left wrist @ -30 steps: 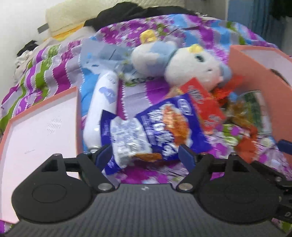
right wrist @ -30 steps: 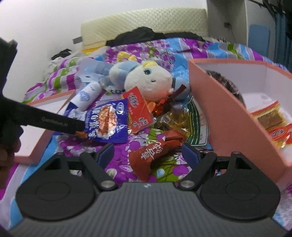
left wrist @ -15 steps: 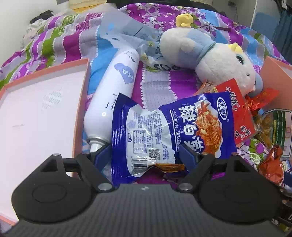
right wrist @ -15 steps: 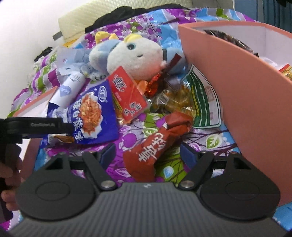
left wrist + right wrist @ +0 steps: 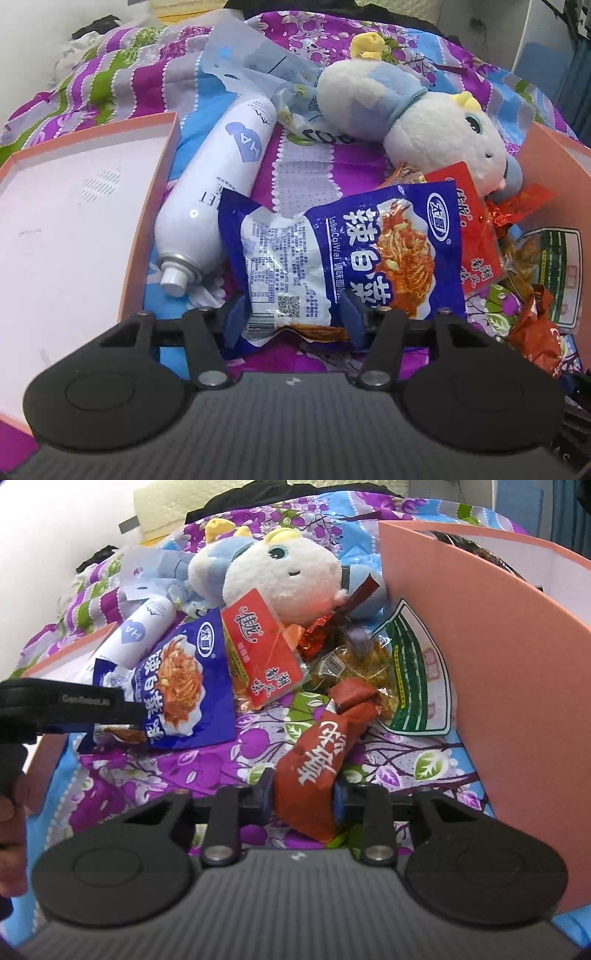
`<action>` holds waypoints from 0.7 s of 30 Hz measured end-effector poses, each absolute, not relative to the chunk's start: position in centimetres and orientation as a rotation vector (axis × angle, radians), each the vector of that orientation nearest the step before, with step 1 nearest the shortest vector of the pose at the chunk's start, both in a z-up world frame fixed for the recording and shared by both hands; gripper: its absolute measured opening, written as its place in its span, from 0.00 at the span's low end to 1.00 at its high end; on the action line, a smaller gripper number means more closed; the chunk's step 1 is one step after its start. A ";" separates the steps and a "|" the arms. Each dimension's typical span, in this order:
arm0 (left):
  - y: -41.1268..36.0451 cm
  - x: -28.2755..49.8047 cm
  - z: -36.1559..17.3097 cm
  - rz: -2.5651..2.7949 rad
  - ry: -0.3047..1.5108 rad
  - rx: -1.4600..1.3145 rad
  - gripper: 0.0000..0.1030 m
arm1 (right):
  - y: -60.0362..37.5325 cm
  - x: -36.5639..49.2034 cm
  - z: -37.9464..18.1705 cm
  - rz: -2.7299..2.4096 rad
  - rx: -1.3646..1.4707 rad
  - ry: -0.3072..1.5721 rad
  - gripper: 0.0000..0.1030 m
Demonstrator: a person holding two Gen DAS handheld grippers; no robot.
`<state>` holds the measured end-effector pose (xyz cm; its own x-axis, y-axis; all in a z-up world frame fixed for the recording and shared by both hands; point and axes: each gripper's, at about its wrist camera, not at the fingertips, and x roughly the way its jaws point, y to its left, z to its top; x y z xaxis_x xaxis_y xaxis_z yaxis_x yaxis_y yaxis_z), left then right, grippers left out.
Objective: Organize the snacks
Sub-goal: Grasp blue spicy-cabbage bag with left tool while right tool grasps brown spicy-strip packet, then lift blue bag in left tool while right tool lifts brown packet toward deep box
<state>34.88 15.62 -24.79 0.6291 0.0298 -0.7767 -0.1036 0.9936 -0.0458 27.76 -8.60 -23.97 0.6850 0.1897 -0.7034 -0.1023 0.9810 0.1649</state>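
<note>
Both tongs have come down closer over the bed and their jaws have just been closing. The left tongs [image 5: 293, 317] now pinch the near end of the blue snack bag [image 5: 343, 254]. The right tongs [image 5: 303, 799] now clamp the brown-red packet [image 5: 314, 768], which earlier lay loose between wide jaws.

Left gripper [image 5: 293, 314] points down at the bed, jaws just closing around the near end of the blue snack packet [image 5: 343, 254], blue pads at both sides of its white back panel; contact with the pads looks likely but is hard to confirm. White spray can [image 5: 218, 192] lies just left of the packet, nozzle toward the camera, beside the rim of the open pink box lid [image 5: 155, 206]; a red packet [image 5: 476, 236] is tucked under the blue one's right edge. A plush toy [image 5: 417, 136] lies behind on the floral bedsheet [image 5: 306, 162], with a pink box wall [image 5: 554, 166] and a dark red wrapper [image 5: 535, 332] at right.
</note>
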 end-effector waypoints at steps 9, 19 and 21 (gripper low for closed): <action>15.6 31.9 -23.5 0.114 0.909 -0.156 0.39 | -8.9 26.2 -22.9 0.218 0.103 0.792 0.31; 15.2 24.9 -20.3 0.217 0.895 -0.281 0.38 | -8.9 22.3 -21.3 0.295 0.072 0.780 0.31; 15.1 23.5 -19.7 0.247 0.887 -0.303 0.38 | -9.1 21.5 -21.0 0.310 0.068 0.777 0.31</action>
<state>23.51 15.14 -19.71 0.6085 0.0863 -0.7888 -0.3346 0.9293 -0.1564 21.50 -9.06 -21.04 0.6701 0.3001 -0.6789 -0.2502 0.9524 0.1741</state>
